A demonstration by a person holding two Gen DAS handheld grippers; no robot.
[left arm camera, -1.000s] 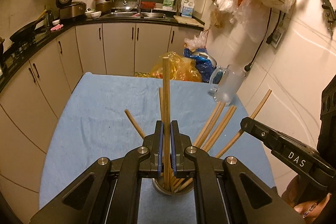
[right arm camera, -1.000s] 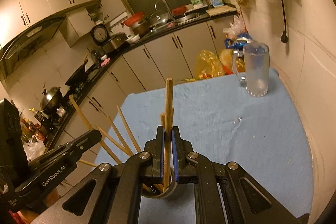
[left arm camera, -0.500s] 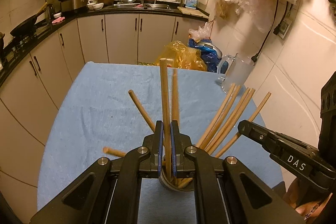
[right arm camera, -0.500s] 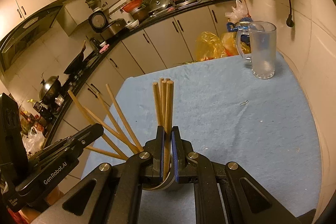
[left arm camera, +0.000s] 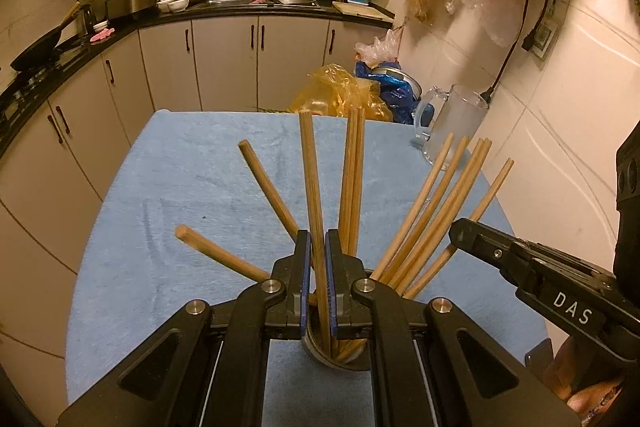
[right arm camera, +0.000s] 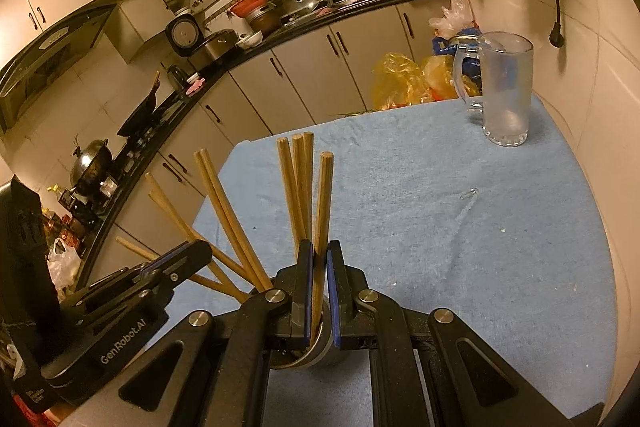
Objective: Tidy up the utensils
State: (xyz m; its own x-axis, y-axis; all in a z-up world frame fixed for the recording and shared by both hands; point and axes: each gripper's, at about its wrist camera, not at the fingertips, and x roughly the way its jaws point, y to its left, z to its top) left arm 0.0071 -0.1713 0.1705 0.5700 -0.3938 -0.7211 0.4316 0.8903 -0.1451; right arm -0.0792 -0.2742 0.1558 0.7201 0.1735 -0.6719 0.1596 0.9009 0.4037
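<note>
A long wooden chopstick (left arm camera: 313,195) is being squeezed between the blue-padded jaws of the left gripper (left arm camera: 317,259), which are closed almost all the way on it, and its bottom end is being held down inside a small round metal cup (left arm camera: 334,355) that is sitting on the table covered with a fuzzy blue cloth (left arm camera: 192,187). Another wooden chopstick (right arm camera: 323,211) is being pinched the same way by the right gripper (right arm camera: 319,263), whose jaws are nearly shut around it (only the thin stick is keeping them apart), and its low end is being dipped into the same cup (right arm camera: 316,351), just inside the shiny rim. Both held sticks are being kept nearly upright. The rest of the wooden chopsticks (left arm camera: 436,211) are being held by the cup too, and they are being spread out like a fan: a bunch is leaning to the right in the left wrist view, two are leaning to the left, and a few are standing straight behind the held one. The black body of each gripper is being seen from the other one's camera, close beside the cup. A frosted glass mug with a handle (right arm camera: 505,89) is being left standing at the far right corner of the table, well apart from the cup. Yellow and blue plastic bags (left arm camera: 352,91) are being kept on the floor past the table's far edge, in front of pale kitchen cabinets (left arm camera: 224,63).
</note>
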